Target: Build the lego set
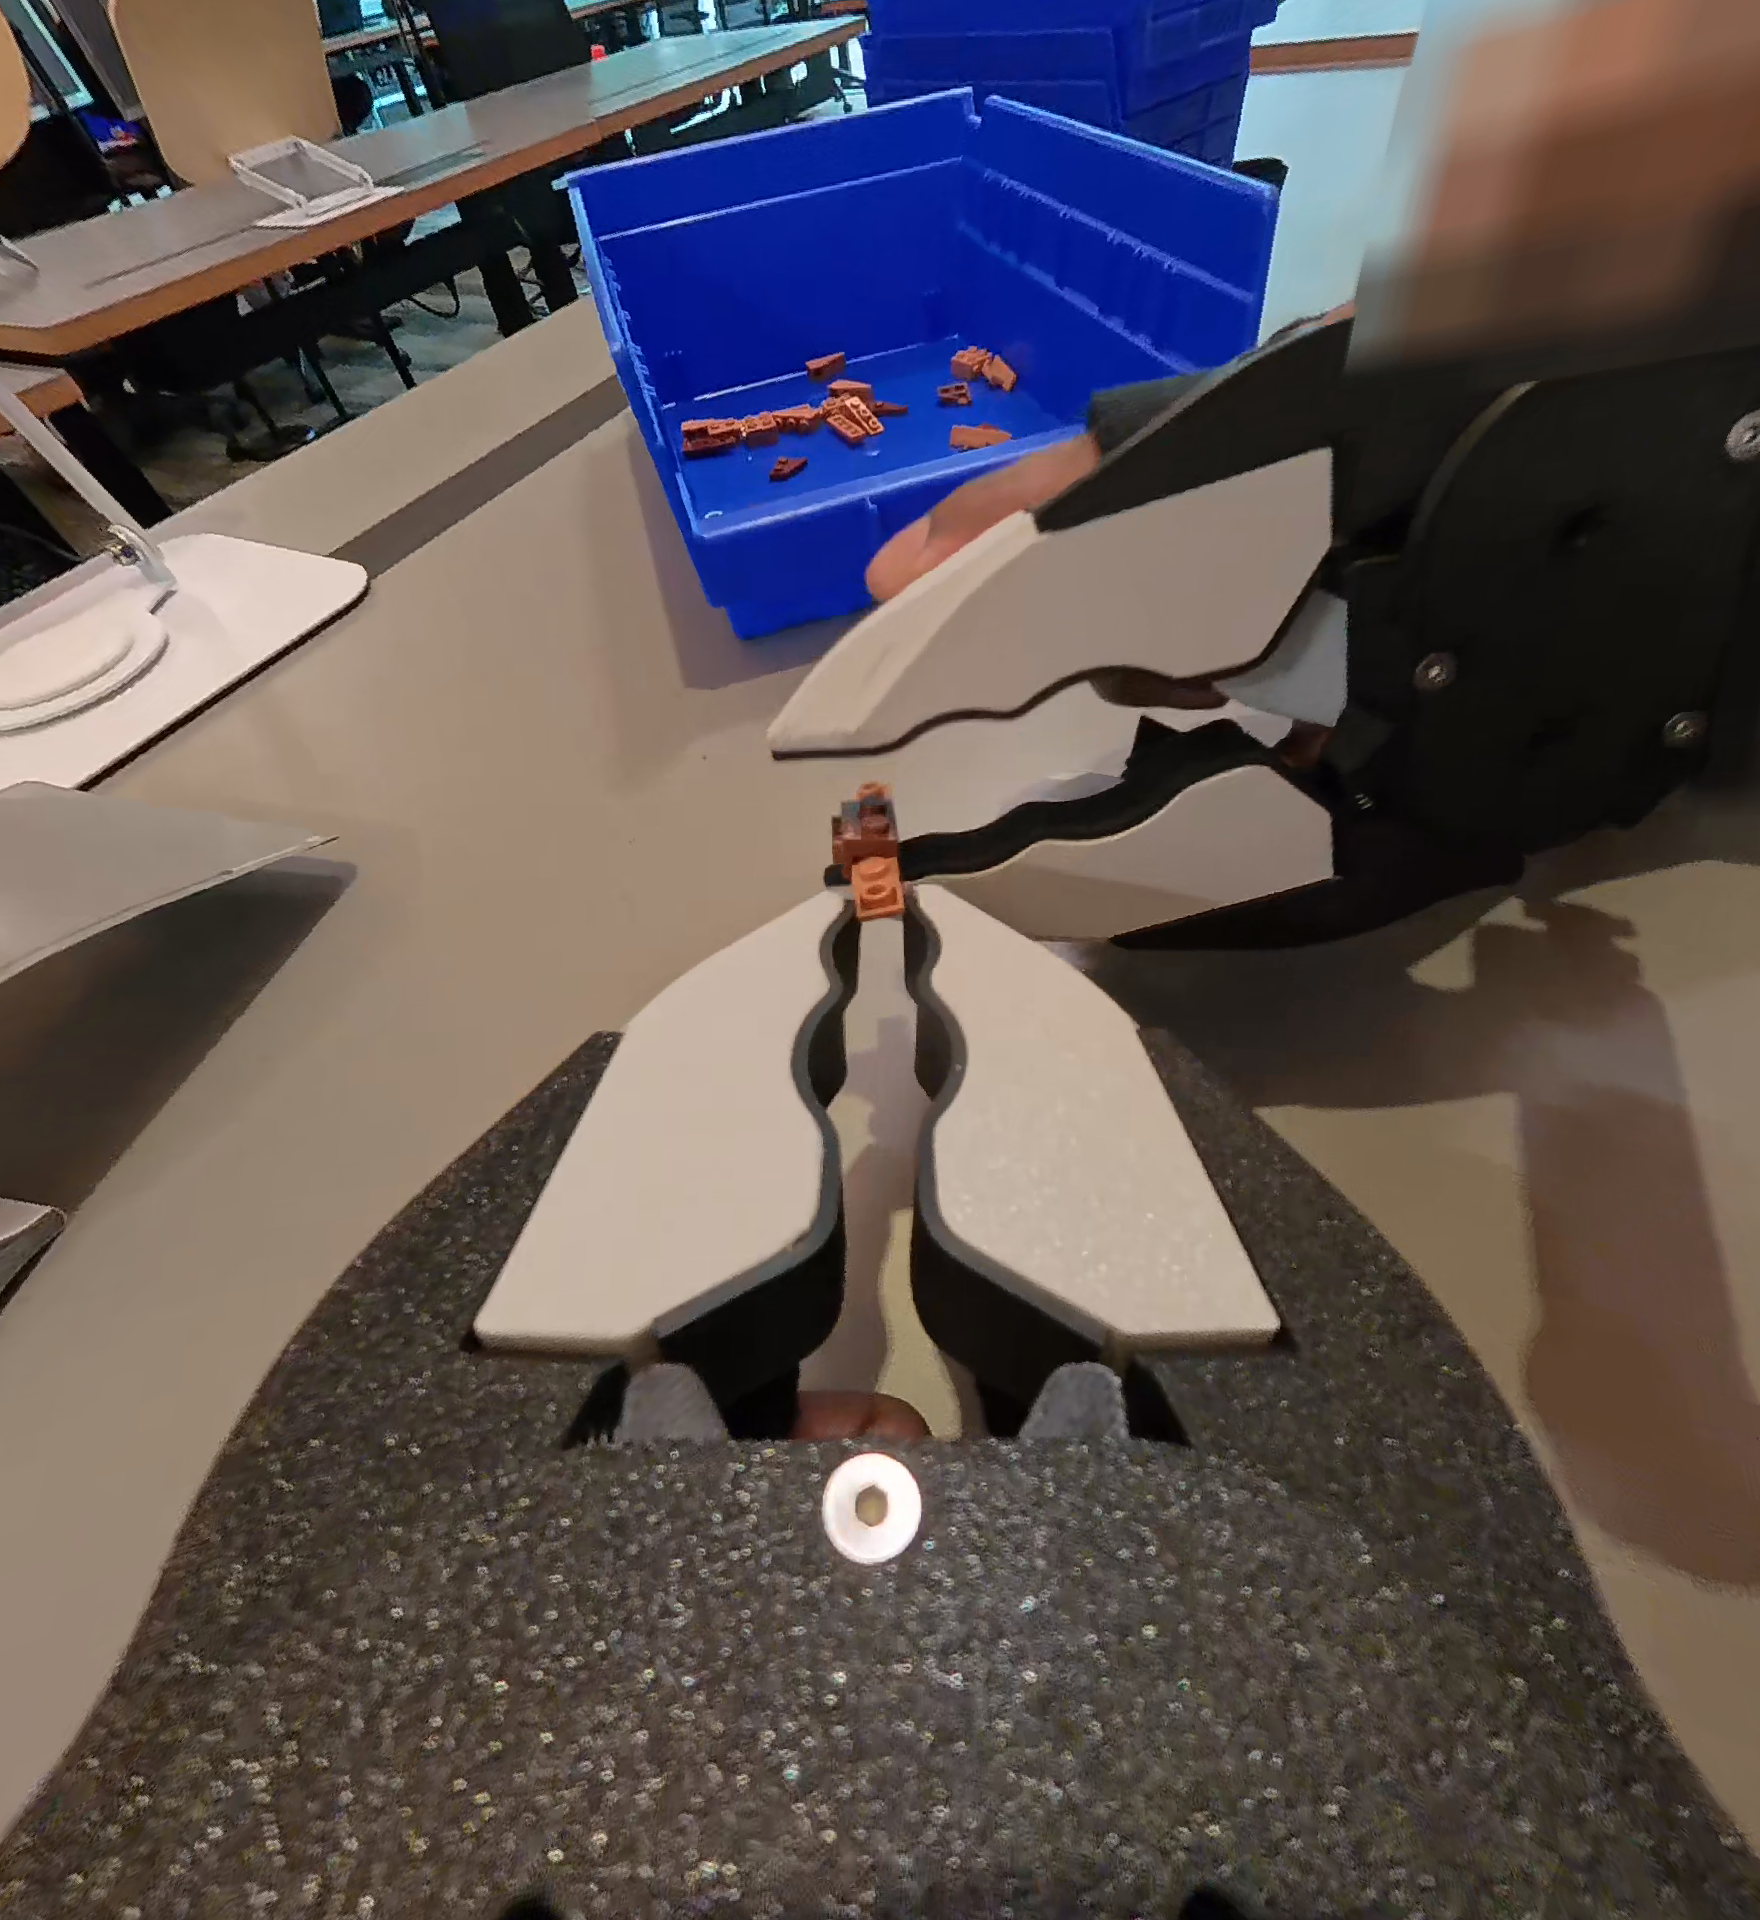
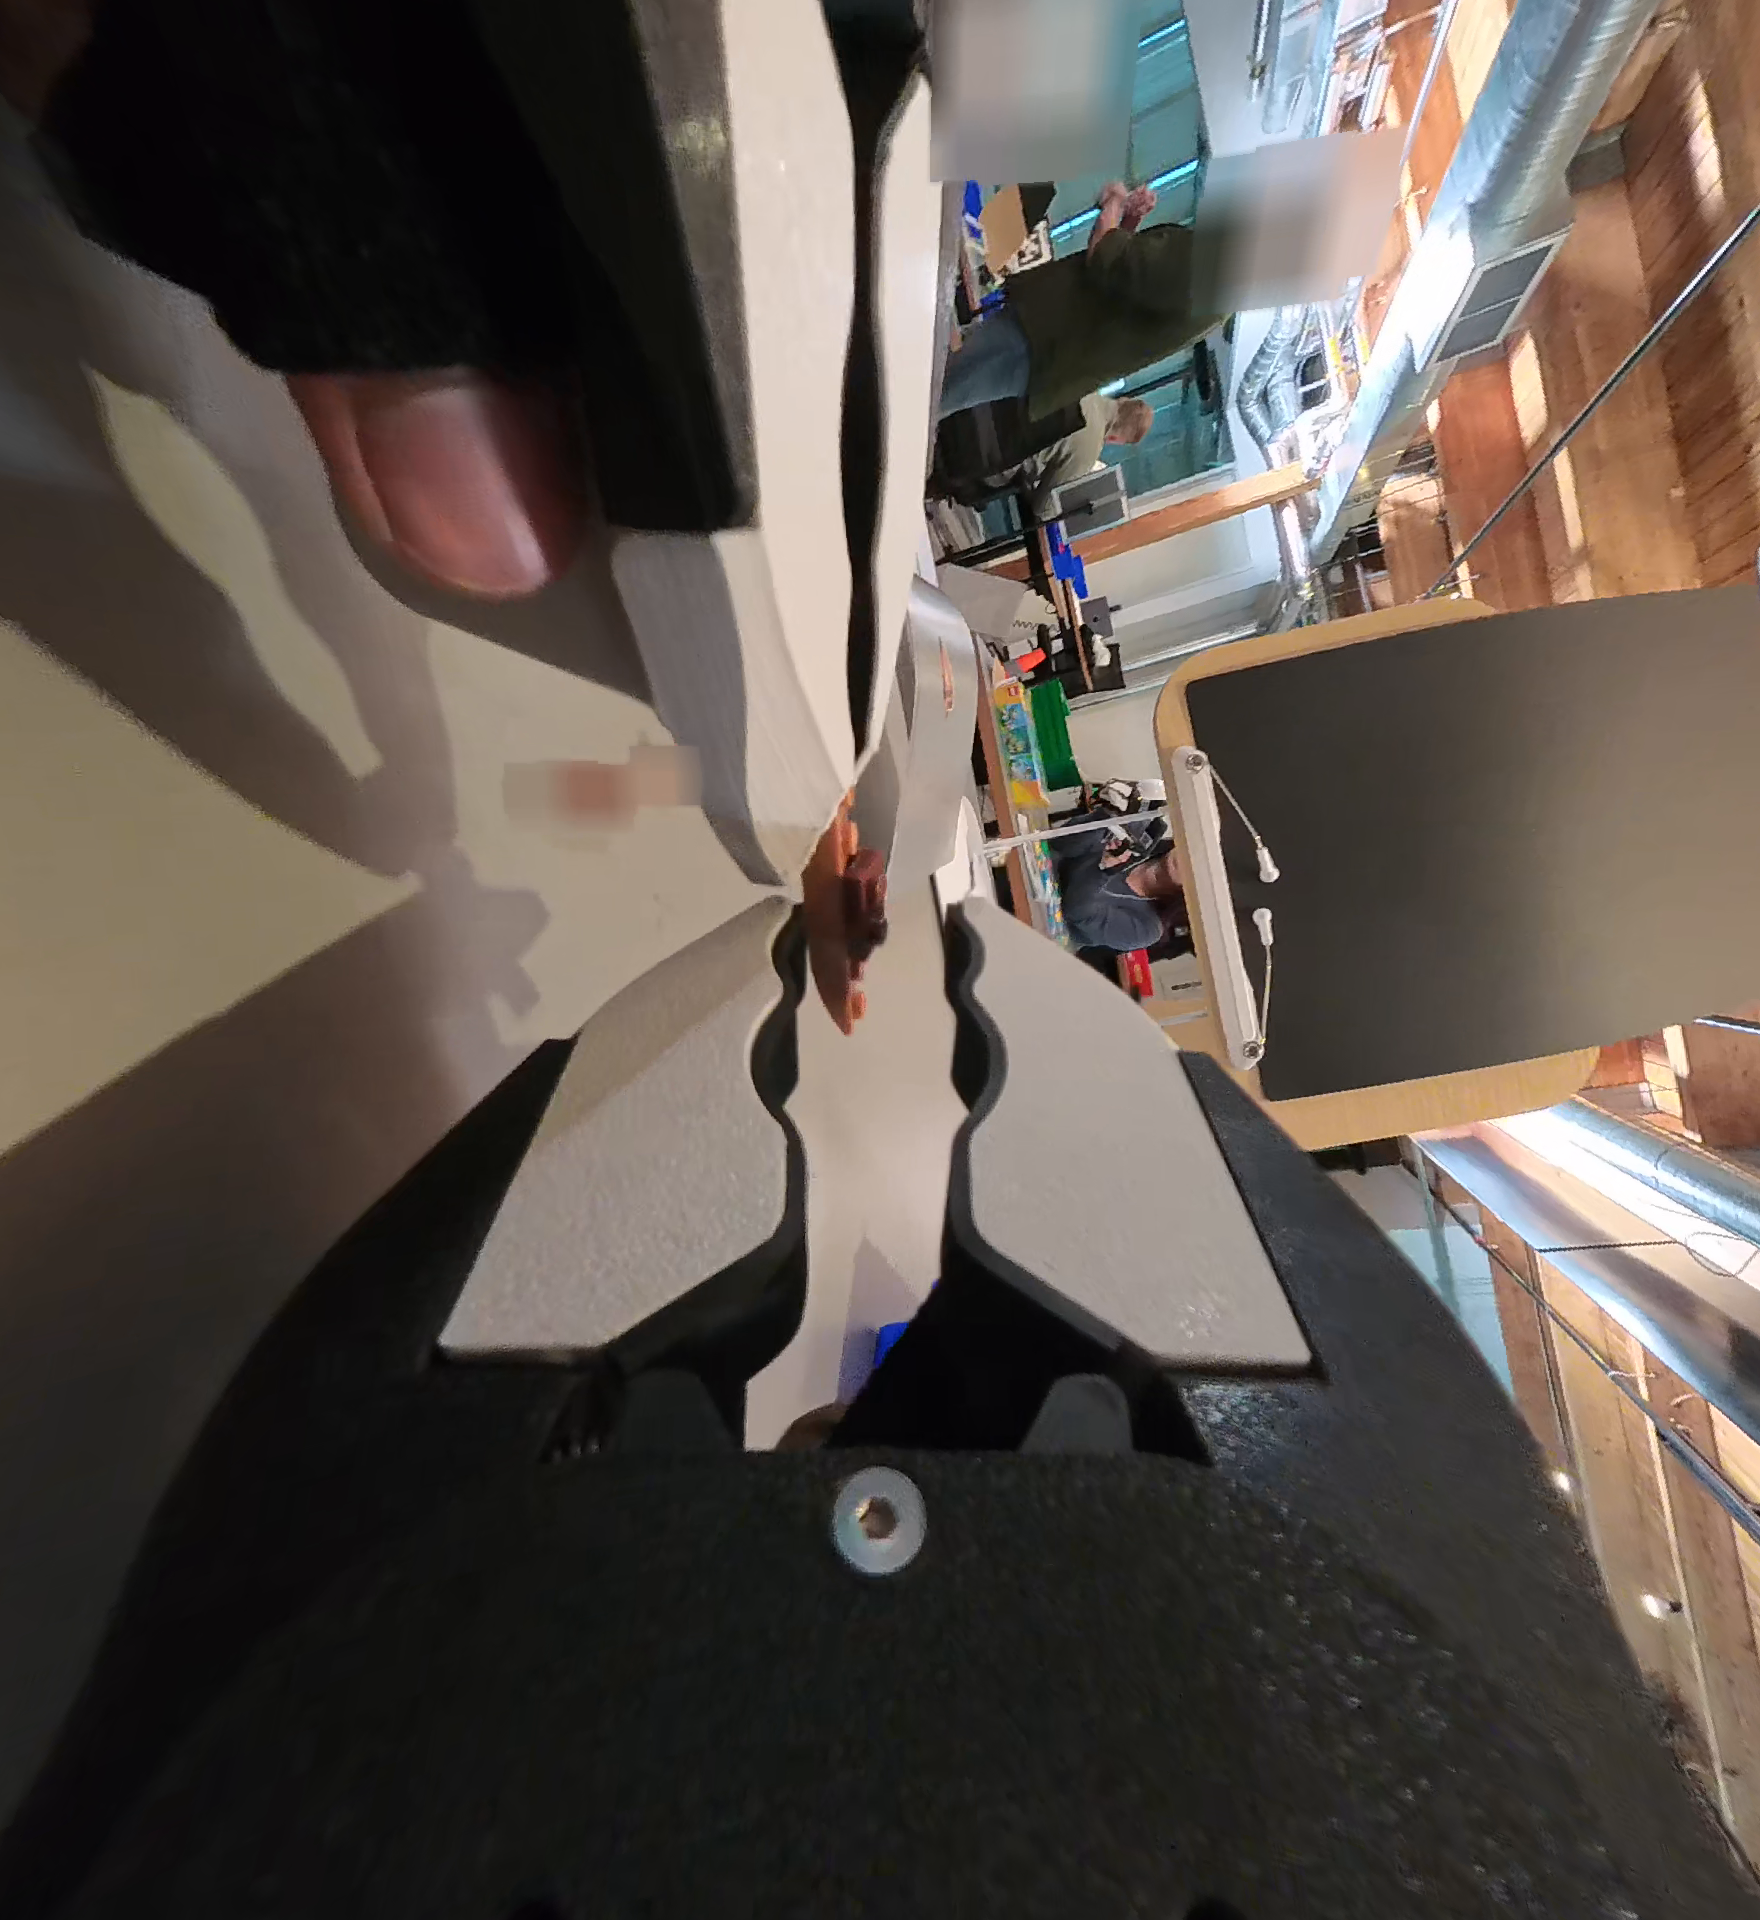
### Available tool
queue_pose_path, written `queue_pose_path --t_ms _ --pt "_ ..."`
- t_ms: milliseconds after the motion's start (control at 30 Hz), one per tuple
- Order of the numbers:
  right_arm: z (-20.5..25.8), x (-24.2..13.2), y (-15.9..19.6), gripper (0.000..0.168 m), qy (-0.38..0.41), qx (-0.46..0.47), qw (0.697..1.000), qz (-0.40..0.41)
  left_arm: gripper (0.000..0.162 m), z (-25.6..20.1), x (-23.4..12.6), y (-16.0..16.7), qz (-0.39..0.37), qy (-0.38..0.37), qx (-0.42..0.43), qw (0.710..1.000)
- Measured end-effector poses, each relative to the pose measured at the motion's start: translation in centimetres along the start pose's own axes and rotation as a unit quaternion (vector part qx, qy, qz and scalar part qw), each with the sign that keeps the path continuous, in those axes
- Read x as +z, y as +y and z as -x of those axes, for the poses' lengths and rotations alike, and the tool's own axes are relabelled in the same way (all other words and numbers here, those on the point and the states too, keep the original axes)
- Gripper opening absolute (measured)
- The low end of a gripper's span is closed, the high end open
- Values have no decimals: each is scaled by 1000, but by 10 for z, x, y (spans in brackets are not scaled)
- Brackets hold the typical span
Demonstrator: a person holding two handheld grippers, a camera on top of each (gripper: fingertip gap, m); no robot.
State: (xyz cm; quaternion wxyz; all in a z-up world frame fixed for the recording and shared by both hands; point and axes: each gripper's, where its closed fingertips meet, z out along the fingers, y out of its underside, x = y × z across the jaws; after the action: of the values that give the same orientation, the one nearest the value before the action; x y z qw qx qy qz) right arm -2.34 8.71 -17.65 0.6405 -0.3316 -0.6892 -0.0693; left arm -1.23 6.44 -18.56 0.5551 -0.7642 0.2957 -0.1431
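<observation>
Grippers counted: two – left gripper (image 1: 878, 902), right gripper (image 1: 834, 805).
Fingers per gripper: two.
Blue bins: one bin (image 1: 1115, 281) near, stack (image 1: 1052, 62) behind – number in stack not countable.
Loose bricks (image 1: 845, 410) in bin: roughly a dozen, exact count unclear.
Brick assembly (image 1: 868, 847) held: one.
Chairs (image 1: 221, 73) seen: two.

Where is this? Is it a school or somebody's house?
Probably neither: it looks like a big shared workshop or office. Long desks stand in rows, a blue bin holds brown Lego pieces, and metal pipes run across a wooden ceiling.
</observation>
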Motion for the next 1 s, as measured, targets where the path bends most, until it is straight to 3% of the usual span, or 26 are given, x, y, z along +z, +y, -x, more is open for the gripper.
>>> queue_pose_path --t_ms 333,1000 --pt "1 -2 -6 13 16 -41 999 -16 8 -2 -1 -4 -4 -2 19 1000" --pt "2 -4 -2 12 -14 -24 1000 -10 8 -5 2 -5 10 -16 77 997"
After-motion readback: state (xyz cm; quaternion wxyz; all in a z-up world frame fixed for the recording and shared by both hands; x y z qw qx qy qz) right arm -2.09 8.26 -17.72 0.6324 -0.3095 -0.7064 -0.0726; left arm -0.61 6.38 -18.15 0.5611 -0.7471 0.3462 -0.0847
